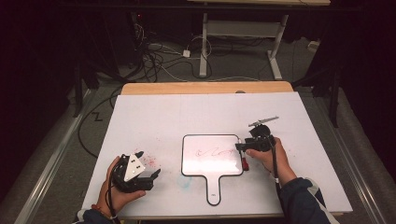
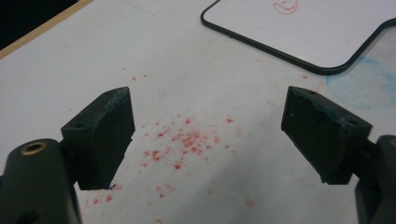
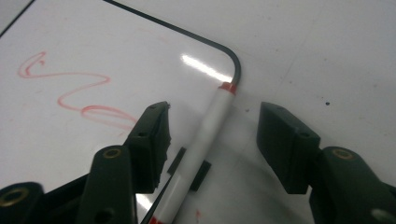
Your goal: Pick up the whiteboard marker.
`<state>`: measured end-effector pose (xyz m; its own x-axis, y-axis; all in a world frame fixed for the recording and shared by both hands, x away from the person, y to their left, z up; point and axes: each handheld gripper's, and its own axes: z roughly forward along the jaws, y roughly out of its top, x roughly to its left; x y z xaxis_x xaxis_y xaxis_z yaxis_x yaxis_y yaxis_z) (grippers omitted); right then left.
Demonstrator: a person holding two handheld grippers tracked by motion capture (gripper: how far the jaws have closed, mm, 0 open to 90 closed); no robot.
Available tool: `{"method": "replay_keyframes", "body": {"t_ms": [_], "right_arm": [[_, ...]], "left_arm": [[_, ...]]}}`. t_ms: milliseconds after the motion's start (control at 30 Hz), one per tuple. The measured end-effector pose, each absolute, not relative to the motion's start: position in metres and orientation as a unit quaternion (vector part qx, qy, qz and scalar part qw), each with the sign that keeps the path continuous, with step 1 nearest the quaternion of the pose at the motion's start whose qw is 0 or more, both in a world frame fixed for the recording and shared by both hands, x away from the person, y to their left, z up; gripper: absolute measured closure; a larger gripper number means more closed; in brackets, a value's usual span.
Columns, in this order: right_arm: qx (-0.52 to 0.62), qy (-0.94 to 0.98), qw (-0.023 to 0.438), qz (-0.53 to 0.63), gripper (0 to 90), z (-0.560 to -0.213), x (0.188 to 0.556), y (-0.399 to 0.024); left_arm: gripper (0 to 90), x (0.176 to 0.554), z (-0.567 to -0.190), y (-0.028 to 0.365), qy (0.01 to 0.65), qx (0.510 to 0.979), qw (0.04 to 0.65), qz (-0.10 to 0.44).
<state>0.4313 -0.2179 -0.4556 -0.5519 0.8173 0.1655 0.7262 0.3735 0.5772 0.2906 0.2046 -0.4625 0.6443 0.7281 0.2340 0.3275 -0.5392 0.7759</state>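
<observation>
High view, layout: I see the small whiteboard (image 1: 212,156) at centre of the white surface (image 1: 154,116), handle toward 6 o'clock, red scribble (image 1: 212,151) on its face.
High view, marker: the marker (image 1: 244,163) lies along the board's right edge, at 3 o'clock from the scribble, red ends showing.
High view, right gripper: my right gripper (image 1: 240,146) hangs right over the marker's far end, jaws pointing toward 9 o'clock.
High view, left gripper: the left gripper (image 1: 156,175) rests at 8 o'clock from the board, well apart from it, beside red specks (image 1: 148,161).
Left gripper view, state: jaws spread wide with nothing between them; specks (image 2: 184,140) on the surface below, board corner (image 2: 327,70) at 1 o'clock.
Right gripper view, state: jaws part-spread and straddling the marker (image 3: 205,135); a gap shows on each side, so no pinch yet.
Right gripper view, marker lie: barrel runs from 6 to 12 o'clock, red end (image 3: 227,87) touching the board's rounded corner (image 3: 233,60).
Step in hand, my read: picking up the marker.
Doing it well: I would centre the barrel between the pads, drop until the pads flank its mid-height, then squeeze evenly; an off-centre squeeze could roll it onto the board.
</observation>
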Motion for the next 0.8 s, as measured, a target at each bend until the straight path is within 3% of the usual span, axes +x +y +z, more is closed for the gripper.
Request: {"method": "replay_keyframes", "body": {"t_ms": [233,500,533,800], "right_arm": [[0.459,0.831,0.071,0.306,64.5,-0.457,0.431,-0.218],[0.444,0.838,0.063,0.313,75.0,-0.456,0.427,-0.213],[0.445,0.835,0.066,0.317,80.1,-0.456,0.427,-0.213],[0.433,0.836,0.072,0.329,81.2,-0.452,0.423,-0.212]], "left_arm": [[16.5,0.291,-0.463,0.204,0.317,0.834,0.356,0.276],[16.6,0.291,-0.463,0.203,0.315,0.837,0.352,0.275],[16.6,0.291,-0.463,0.203,0.315,0.837,0.353,0.275],[16.6,0.291,-0.463,0.202,0.314,0.838,0.354,0.271]]}}
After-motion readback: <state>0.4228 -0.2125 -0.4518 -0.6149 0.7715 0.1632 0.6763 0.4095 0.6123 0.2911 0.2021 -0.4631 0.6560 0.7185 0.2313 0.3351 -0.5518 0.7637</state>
